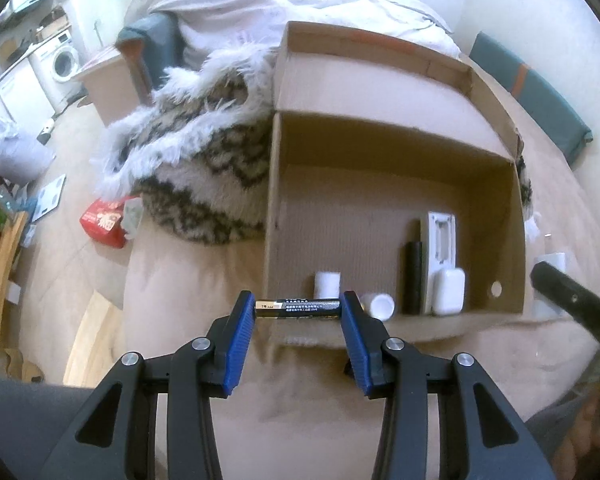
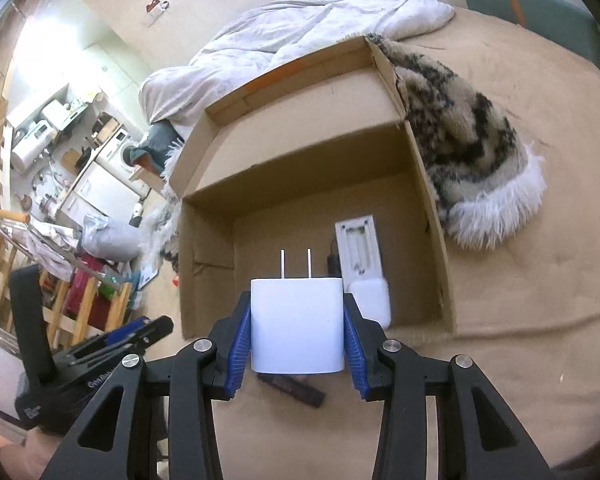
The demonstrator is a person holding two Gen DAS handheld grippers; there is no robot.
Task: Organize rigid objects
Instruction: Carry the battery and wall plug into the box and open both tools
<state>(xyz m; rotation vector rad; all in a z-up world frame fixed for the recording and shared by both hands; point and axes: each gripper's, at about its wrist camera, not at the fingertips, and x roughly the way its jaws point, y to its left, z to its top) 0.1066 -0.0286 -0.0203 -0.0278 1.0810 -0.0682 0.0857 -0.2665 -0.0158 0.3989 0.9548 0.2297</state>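
Note:
My left gripper [image 1: 298, 308] is shut on a black battery [image 1: 298, 307], held crosswise just above the near wall of an open cardboard box [image 1: 380, 148]. Inside the box lie a white remote cover [image 1: 440, 240], a black cylinder [image 1: 412, 276], a white earbud case [image 1: 449, 291] and two small white cylinders [image 1: 327, 283]. My right gripper [image 2: 298, 336] is shut on a white wall charger [image 2: 298, 326], prongs pointing forward, above the box's [image 2: 300, 160] near edge. A dark flat object [image 2: 296, 390] lies on the bed beneath it.
The box sits on a tan bedsheet [image 1: 204, 264]. A furry patterned blanket [image 1: 204, 160] lies beside it and a white duvet [image 2: 300, 28] behind. My left gripper [image 2: 100, 352] shows at the lower left of the right wrist view. A cluttered floor and a washing machine [image 1: 64, 62] lie beyond.

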